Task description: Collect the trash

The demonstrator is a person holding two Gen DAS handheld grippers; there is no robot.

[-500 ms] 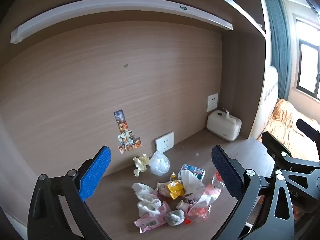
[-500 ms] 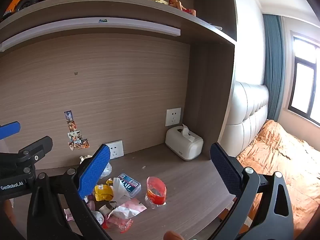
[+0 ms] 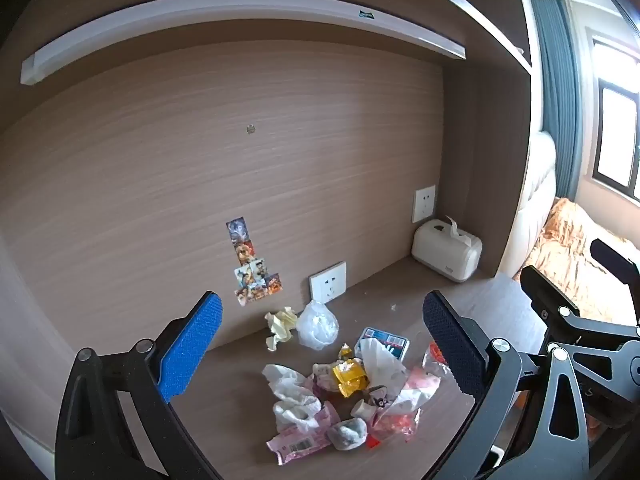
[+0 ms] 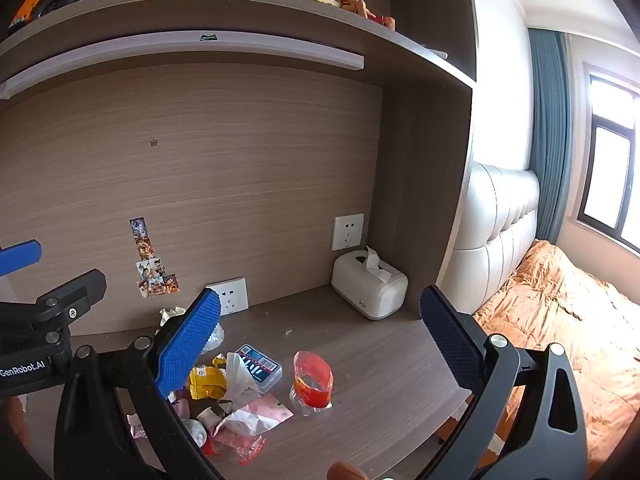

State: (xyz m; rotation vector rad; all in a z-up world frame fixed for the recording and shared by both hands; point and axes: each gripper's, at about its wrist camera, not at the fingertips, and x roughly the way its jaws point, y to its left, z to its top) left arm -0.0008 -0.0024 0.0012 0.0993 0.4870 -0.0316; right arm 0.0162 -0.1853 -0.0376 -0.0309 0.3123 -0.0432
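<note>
A heap of trash lies on the wooden desk (image 3: 404,292): white tissues (image 3: 290,388), a yellow wrapper (image 3: 350,376), a pink wrapper (image 3: 300,438), a clear plastic bag (image 3: 318,326), crumpled yellow paper (image 3: 280,326), a blue-and-white box (image 3: 384,342). In the right wrist view a red-labelled crushed bottle (image 4: 312,380) stands right of the heap, near the box (image 4: 260,366). My left gripper (image 3: 320,356) is open and empty above the heap. My right gripper (image 4: 320,344) is open and empty, held above the bottle.
A white tissue box (image 3: 446,254) sits at the desk's back right corner, also in the right wrist view (image 4: 368,288). Wall sockets (image 3: 328,282) and stickers (image 3: 252,268) are on the back panel. A shelf (image 4: 240,12) overhangs. A bed (image 4: 560,312) lies to the right.
Both grippers have barely shifted; the view is almost the same. Nothing was grasped or released.
</note>
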